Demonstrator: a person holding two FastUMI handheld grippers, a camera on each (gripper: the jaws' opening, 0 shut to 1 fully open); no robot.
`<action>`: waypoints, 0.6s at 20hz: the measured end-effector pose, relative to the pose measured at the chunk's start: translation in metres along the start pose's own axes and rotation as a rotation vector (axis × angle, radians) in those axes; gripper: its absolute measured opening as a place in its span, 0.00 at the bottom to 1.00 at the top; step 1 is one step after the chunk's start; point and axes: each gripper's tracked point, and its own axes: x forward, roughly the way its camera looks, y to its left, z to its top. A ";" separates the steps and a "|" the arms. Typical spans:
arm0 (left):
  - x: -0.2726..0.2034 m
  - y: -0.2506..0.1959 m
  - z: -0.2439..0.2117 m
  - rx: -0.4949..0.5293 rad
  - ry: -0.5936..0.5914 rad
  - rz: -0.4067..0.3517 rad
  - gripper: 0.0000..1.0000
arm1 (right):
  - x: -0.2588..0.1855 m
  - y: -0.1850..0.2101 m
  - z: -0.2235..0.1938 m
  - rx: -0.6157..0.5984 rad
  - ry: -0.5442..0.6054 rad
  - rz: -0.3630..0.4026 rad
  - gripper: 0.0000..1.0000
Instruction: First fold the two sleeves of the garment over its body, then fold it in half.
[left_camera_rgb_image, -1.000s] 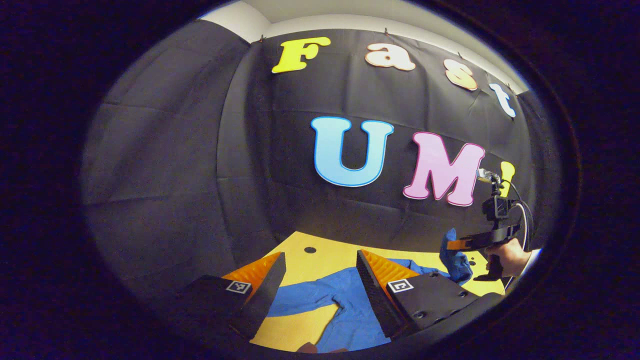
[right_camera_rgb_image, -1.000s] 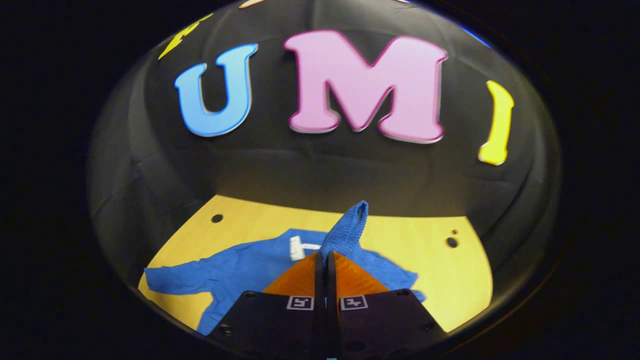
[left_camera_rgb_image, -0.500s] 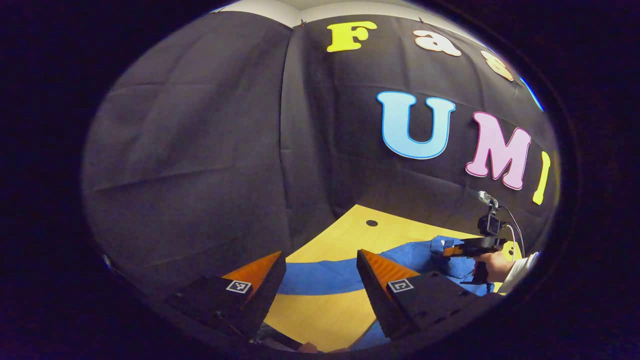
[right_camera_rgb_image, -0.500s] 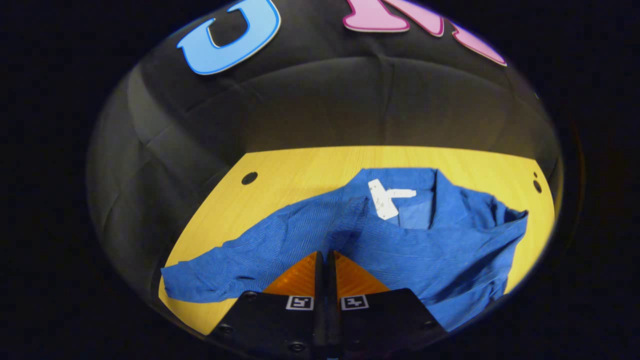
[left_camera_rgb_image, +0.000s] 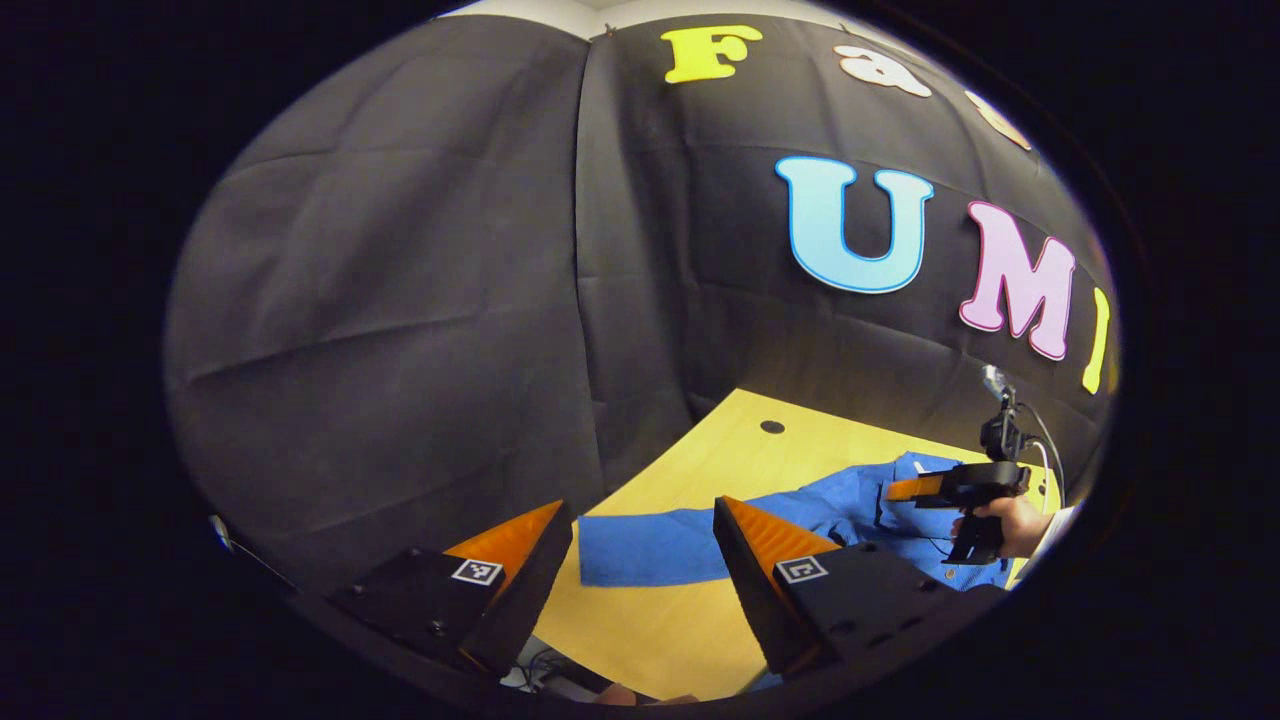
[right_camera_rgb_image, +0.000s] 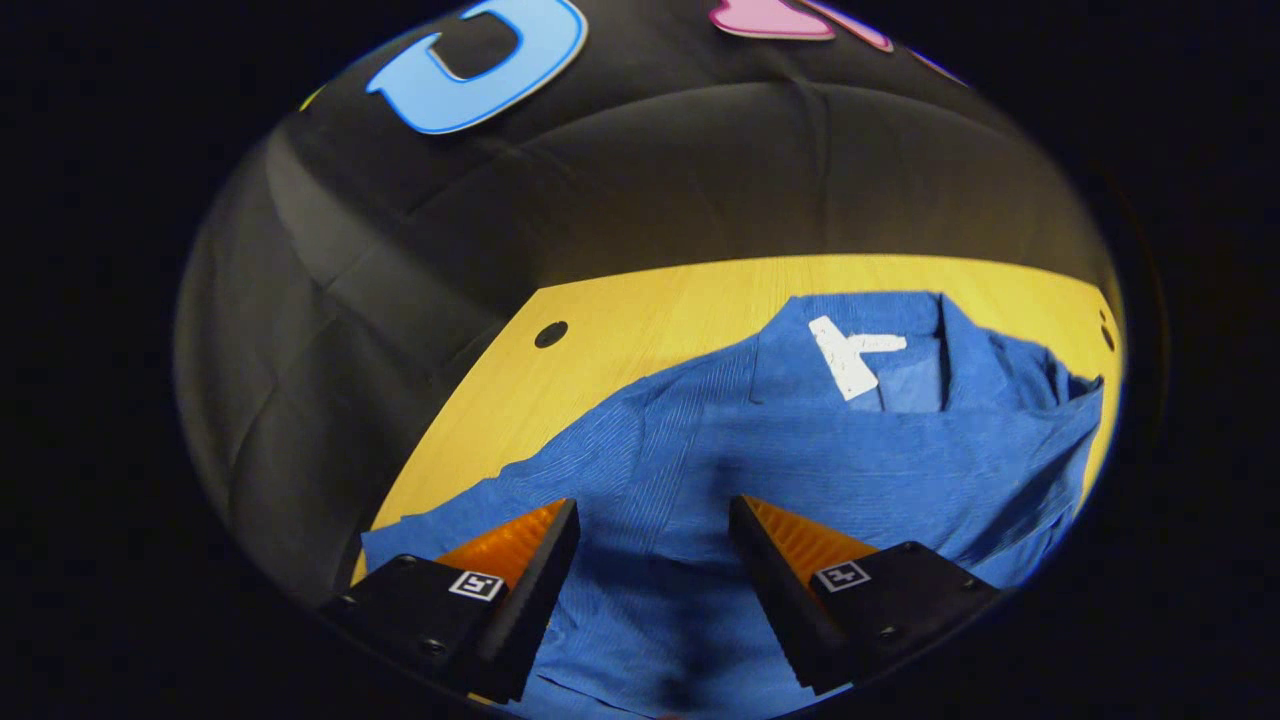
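Garment flat on table; white tag in right gripper view. Both grippers spread, empty.

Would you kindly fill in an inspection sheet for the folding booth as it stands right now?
Surface: yellow wooden tabletop with a round hole near its edge.
Job's things: blue ribbed long-sleeved garment lying on the tabletop, white neck label showing; one sleeve stretched out flat, the opposite sleeve laid across the body.
Clutter: nothing seen.
Grippers: left gripper open, above the outstretched sleeve; right gripper open over the body, holding nothing, with a hand on its grip.
Cables: a dark cable loops from the right gripper's camera mount.
Surroundings: black cloth booth wall.
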 end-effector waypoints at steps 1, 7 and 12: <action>0.010 0.003 -0.005 -0.003 0.019 0.001 0.81 | -0.015 0.000 0.007 -0.035 -0.015 0.000 0.85; 0.080 0.024 -0.078 -0.051 0.329 0.037 0.84 | -0.163 -0.010 0.073 -0.246 -0.268 -0.021 0.98; 0.129 0.039 -0.132 -0.041 0.474 0.108 0.84 | -0.321 -0.052 0.111 -0.308 -0.458 -0.148 0.98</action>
